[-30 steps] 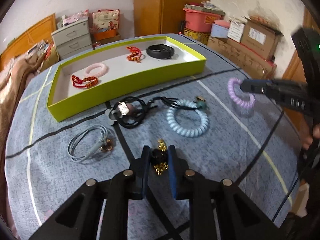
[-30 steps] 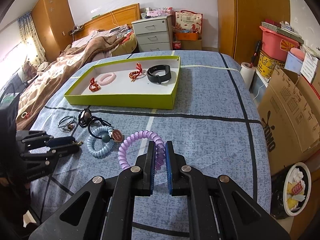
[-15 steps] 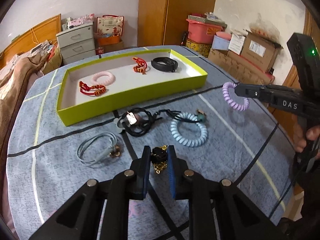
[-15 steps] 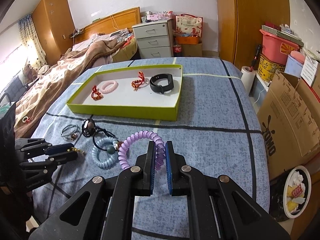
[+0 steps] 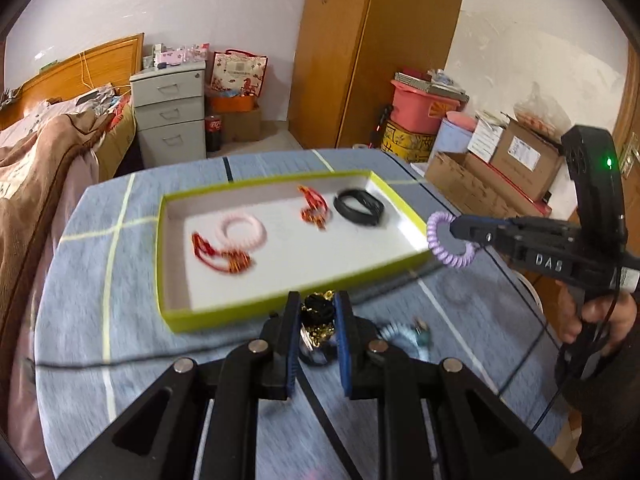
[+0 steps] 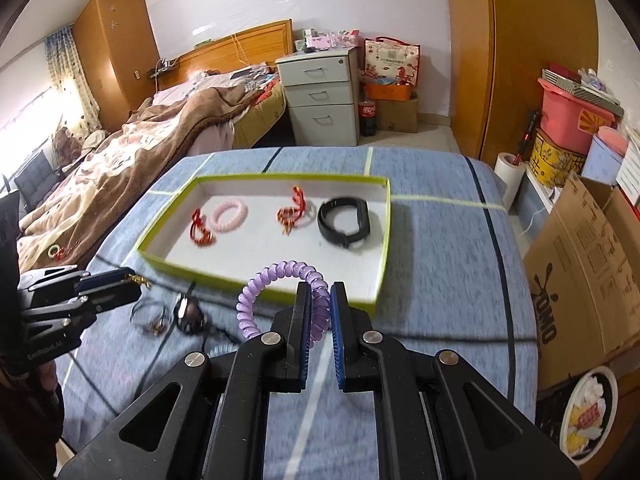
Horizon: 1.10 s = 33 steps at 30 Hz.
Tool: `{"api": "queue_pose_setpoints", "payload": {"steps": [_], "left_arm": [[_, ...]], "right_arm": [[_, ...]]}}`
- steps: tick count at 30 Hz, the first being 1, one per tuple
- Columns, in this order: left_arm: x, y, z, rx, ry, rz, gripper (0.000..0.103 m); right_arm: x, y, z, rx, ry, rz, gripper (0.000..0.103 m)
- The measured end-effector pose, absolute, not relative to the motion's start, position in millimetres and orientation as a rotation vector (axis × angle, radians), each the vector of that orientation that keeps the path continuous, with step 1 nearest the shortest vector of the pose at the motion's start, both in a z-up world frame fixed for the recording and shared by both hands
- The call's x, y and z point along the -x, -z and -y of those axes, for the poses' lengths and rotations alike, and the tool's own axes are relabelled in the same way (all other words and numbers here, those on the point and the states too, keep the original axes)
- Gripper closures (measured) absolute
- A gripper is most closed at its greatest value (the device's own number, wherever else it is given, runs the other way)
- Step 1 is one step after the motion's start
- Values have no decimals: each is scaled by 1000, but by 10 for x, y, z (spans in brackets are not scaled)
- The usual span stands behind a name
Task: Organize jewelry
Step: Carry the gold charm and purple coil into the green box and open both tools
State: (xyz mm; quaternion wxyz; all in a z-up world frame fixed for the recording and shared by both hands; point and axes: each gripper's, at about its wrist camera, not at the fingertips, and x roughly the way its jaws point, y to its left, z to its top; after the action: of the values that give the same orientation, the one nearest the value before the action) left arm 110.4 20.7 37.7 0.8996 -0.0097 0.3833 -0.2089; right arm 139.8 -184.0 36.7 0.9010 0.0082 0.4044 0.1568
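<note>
Pinching light, springy things: right tongs (image 6: 319,312) clamp the purple coil bracelet (image 6: 276,296) by its rim, left tongs (image 5: 318,322) the black-gold trinket (image 5: 318,314).

On the worktop (image 6: 440,240) the tray (image 6: 382,240) sits ahead of me, toward the far side. In it, from left to right, lie a knotted cord bracelet (image 6: 199,229) touching a coil hair tie (image 6: 229,216), then a second cord bracelet (image 6: 294,210), then the wristband (image 6: 344,220) nearest the right wall. My right claw (image 6: 319,304) holds a spiral hair tie (image 6: 280,296) above the tray's near right corner. My left claw (image 5: 318,322) holds a beaded piece (image 5: 318,316) just before the tray's near wall. On the cloth in front of the tray, between the claws, lie a corded pendant (image 6: 188,312) and a thin looped cord (image 6: 150,316). The bed (image 6: 140,140) stands to the left, drawers (image 6: 320,96) behind, boxes (image 6: 580,260) right.
</note>
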Motion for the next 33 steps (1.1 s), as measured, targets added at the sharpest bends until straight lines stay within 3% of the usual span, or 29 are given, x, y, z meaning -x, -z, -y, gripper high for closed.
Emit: {"api": "queue_pose_setpoints", "payload": {"steps": [16, 33], "left_arm": [[-2255, -203, -40, 36, 424, -858, 86], [-2661, 212, 75, 55, 391, -962, 86]], "right_arm": [[-2142, 47, 1673, 58, -295, -973, 93], [-2274, 261, 1661, 130, -304, -1014, 93]]}}
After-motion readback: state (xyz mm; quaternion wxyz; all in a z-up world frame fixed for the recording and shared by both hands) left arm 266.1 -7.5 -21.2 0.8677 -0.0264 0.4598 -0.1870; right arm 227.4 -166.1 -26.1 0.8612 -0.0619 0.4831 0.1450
